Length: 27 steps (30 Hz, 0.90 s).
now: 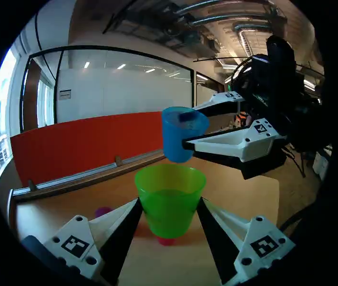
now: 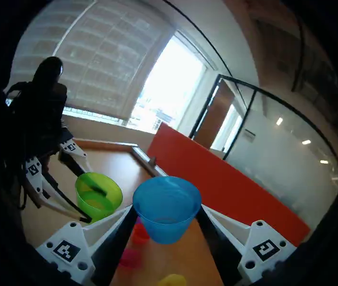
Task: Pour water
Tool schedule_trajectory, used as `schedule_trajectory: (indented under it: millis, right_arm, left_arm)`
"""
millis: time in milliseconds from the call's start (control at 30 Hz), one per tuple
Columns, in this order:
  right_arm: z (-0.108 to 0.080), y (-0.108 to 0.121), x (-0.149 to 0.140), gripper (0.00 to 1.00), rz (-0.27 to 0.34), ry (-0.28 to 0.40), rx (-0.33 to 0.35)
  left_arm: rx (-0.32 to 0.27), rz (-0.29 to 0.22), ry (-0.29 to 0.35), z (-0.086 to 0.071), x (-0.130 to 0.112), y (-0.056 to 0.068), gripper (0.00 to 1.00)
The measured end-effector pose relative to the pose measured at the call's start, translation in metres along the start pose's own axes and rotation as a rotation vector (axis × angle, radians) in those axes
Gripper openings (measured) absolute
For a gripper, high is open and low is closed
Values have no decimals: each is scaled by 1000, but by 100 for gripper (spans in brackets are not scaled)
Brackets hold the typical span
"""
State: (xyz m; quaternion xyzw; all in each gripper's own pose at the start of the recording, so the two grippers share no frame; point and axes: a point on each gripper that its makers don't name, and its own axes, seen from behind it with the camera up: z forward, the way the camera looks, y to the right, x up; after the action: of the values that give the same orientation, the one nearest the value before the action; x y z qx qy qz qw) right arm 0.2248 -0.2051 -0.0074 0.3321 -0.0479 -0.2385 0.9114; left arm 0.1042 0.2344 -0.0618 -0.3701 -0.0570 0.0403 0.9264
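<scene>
Found green cup (image 1: 170, 209) clamped between both fingers of left tongs (image 1: 169, 200), upright, held above desk (image 1: 49, 217). Noted blue cup (image 1: 182, 134) gripped the same way in right tongs (image 1: 188, 127), raised just above and behind green rim, near upright, lips apart. Judged step in hand as pour from blue into green, not yet begun. Judged it best to bring blue lip over middle of green mouth, lower it close, then tip slowly by rolling the wrist, keeping green level and steady throughout. Feared splash onto desk if tipped from height or off-centre. Saw water line partway up green cup. Made out what looked like a little liquid at bottom of blue in right gripper view; could not tell for sure. Logged small red cup (image 2: 140, 233), pink cup (image 2: 130, 257) and yellow cup (image 2: 171, 280) on desk below; contents not made out.
</scene>
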Motion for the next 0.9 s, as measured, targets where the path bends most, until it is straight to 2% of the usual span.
schedule_trajectory:
  millis: [167, 300, 600, 900]
  right_arm:
    - [0, 0, -19, 90, 122, -21, -19]
    - [-2, -2, -30, 90, 180, -38, -23]
    - [-4, -11, -47, 89, 198, -75, -16]
    - [-4, -17, -71, 90, 231, -117, -5]
  left_arm:
    - [5, -3, -3, -2, -2, -2, 80]
    - [7, -3, -4, -3, -4, -3, 80]
    - [18, -15, -11, -3, -10, -9, 80]
    - [40, -19, -40, -2, -30, -14, 80]
